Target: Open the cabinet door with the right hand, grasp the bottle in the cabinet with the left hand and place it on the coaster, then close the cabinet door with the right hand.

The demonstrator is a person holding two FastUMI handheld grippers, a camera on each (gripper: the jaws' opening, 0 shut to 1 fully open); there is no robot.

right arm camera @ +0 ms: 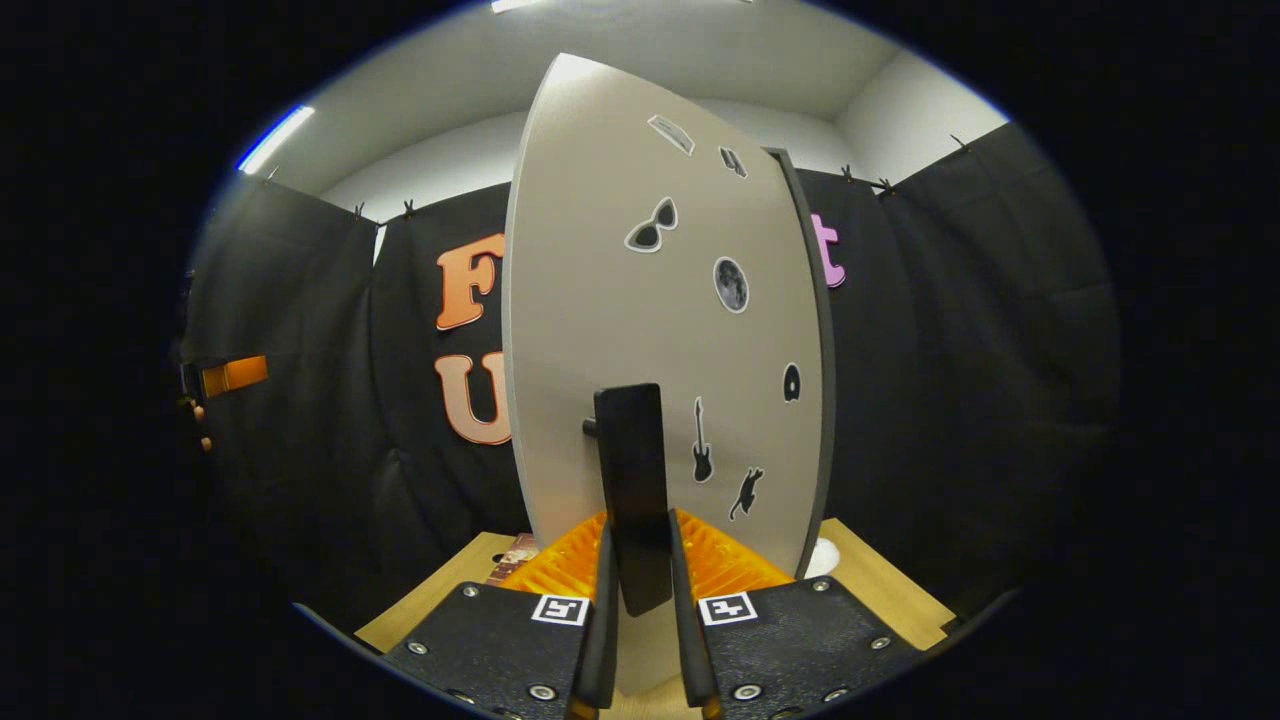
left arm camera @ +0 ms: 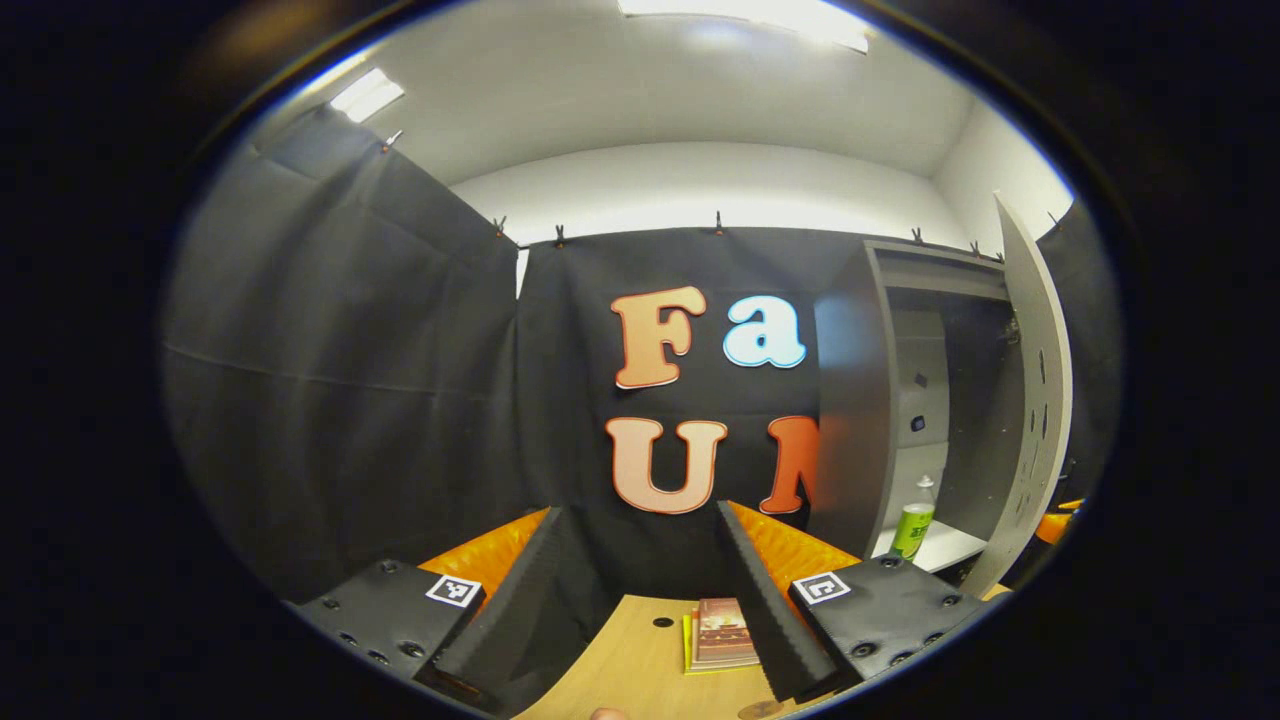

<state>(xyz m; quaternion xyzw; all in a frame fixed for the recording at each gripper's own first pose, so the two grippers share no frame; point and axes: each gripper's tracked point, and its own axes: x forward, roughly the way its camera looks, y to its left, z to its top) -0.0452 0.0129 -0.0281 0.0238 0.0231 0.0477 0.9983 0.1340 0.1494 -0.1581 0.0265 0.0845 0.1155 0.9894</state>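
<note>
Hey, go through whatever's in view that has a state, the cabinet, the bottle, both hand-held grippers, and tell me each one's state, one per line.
Grey cabinet door: swung open.
Black bar handle on the door: clamped between the right gripper's fingers.
Green plastic bottle with white cap: upright on the cabinet's white shelf, ungrasped.
Left hand-held gripper: open, holding nothing.
Right hand-held gripper: shut on the handle.
Small book on the wooden table: lying flat, closed.

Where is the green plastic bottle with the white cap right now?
In the left gripper view, the green plastic bottle with the white cap stands upright at the right, on the white floor inside the open grey cabinet, beside its swung-out door.
</note>
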